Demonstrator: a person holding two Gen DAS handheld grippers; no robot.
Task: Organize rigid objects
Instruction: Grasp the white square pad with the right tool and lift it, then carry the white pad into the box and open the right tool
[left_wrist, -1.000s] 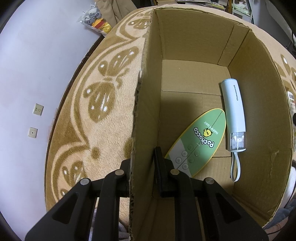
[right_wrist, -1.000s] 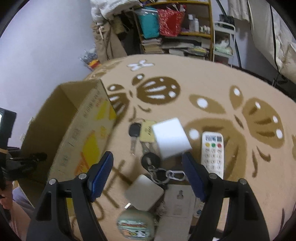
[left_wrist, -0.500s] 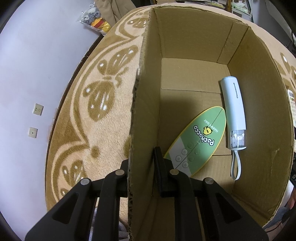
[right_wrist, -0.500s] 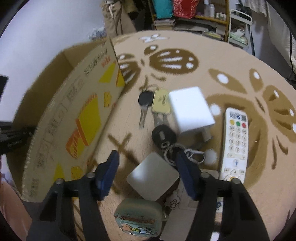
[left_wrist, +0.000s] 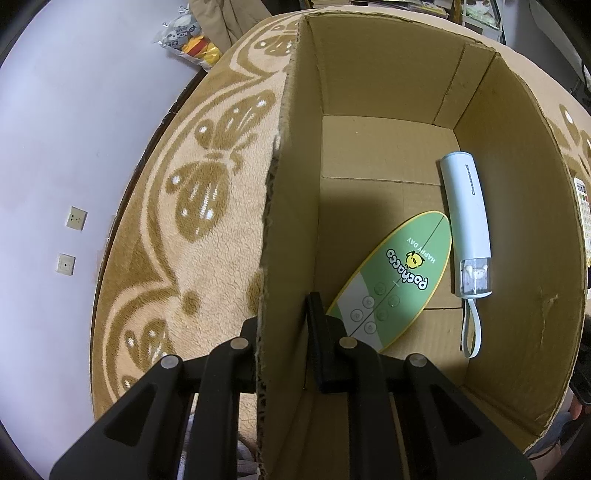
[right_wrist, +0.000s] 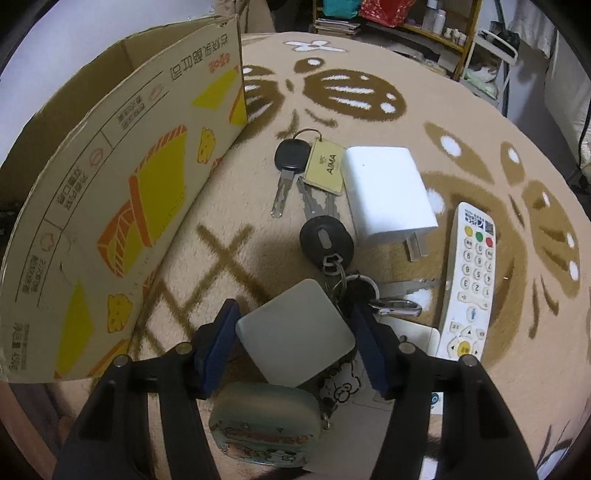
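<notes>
Two items already lay inside the cardboard box (left_wrist: 388, 92): a green oval board (left_wrist: 397, 275) flat on its floor and a pale blue tube (left_wrist: 466, 218) with a strap just beside it, near the right wall. The rest waited on the patterned rug (right_wrist: 424, 122) beside the box. Among them, a flat grey square block (right_wrist: 295, 334) sat between the blue pads of the right hand-held gripper (right_wrist: 295, 341). The jaws stood close on either side of it, partly open; whether the pads were pressing it yet I cannot tell. It seemed the next piece chosen for the box, being nearest.

Just behind it lay a tangle of keys (right_wrist: 325, 240) with a tan tag, then a white charger (right_wrist: 386, 192) with its prongs out, and to the right a white remote (right_wrist: 471, 280). A small teal case (right_wrist: 264, 424) rested below the block, touching a printed card.

The left hand-held gripper (left_wrist: 284, 332) was clamped on the box's near wall, one finger outside and one inside, probably to steady the box so it would not slide while pieces were dropped in.
</notes>
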